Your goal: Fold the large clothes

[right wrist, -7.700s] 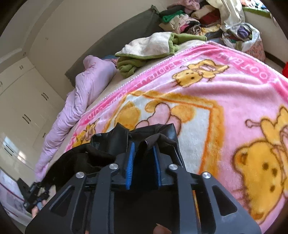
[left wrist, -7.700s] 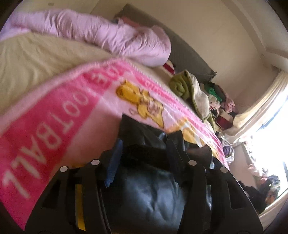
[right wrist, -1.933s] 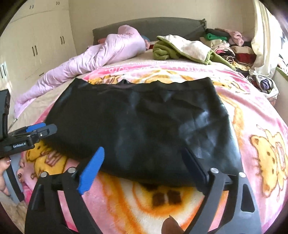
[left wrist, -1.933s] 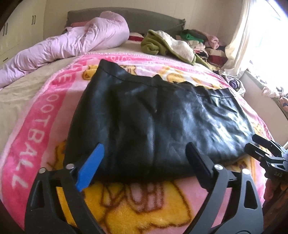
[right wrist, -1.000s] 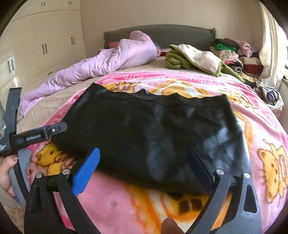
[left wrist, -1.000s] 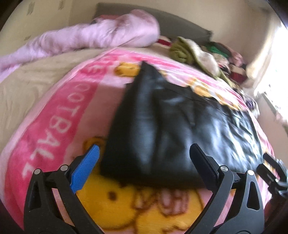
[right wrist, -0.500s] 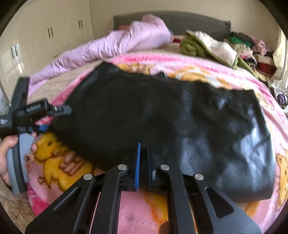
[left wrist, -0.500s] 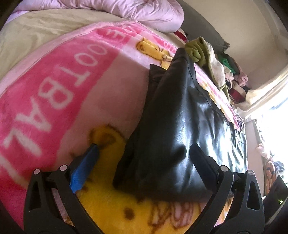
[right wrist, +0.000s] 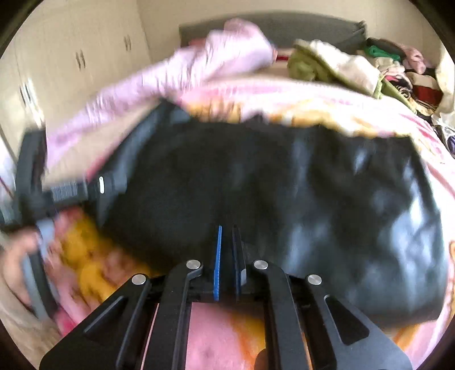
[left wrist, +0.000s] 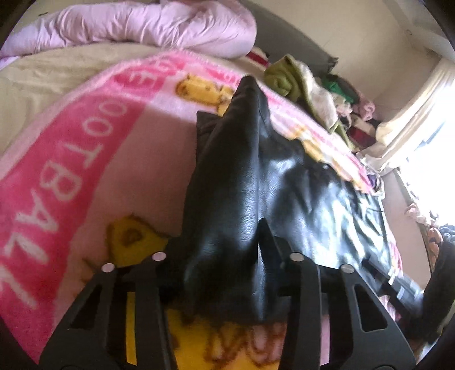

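A black leather-look garment (left wrist: 284, 176) lies spread on a pink cartoon blanket (left wrist: 71, 159). My left gripper (left wrist: 221, 236) has its jaws closing on the garment's near left corner, which bulges up between the fingers; the left pad is hidden behind the fold. In the right wrist view the same garment (right wrist: 298, 185) fills the middle, blurred. My right gripper (right wrist: 226, 236) is shut, its blue pads pinching the garment's near edge. The left gripper (right wrist: 93, 185) shows at that view's left, held by a hand (right wrist: 17, 256).
A lilac duvet (left wrist: 148, 25) lies bunched at the head of the bed. Green and cream clothes (right wrist: 327, 65) and a pile of mixed clothes (right wrist: 398, 65) sit at the far right. White wardrobes (right wrist: 79, 62) stand to the left, a curtained window (left wrist: 412, 119) to the right.
My left gripper's jaws went from wide open around the garment's corner to closed on it, bunching the corner up. The right gripper stayed shut at the near edge and the view shifted slightly.
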The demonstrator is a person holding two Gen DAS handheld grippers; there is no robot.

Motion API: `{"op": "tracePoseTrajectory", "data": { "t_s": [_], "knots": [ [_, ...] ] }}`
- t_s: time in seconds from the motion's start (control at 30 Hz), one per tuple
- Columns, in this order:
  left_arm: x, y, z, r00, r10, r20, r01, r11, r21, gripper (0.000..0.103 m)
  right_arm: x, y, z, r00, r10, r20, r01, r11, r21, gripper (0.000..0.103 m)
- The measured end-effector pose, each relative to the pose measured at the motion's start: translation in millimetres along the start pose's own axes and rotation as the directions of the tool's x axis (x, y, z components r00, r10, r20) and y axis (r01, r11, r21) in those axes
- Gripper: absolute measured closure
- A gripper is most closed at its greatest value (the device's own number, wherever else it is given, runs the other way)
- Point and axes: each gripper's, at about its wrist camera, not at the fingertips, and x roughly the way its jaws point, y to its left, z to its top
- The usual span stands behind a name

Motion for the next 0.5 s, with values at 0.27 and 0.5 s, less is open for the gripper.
{"op": "tracePoseTrajectory", "data": {
  "t_s": [0.27,0.5],
  "knots": [
    [-23.8,-19.9,5.3,0.994,-0.064,0.091,0.058,0.996,0.066,0.078,59.5,-50.8,78.3,0.999,-0.038,-0.038,0.041,0.997,0.068,0.097],
    [-27.8,-44.2,10.5,0.988,-0.089,0.125,0.074,0.990,0.124,0.078,128.2,-73.2,70.7,0.982,-0.029,-0.185,0.048,0.994,0.096,0.097]
  ]
}}
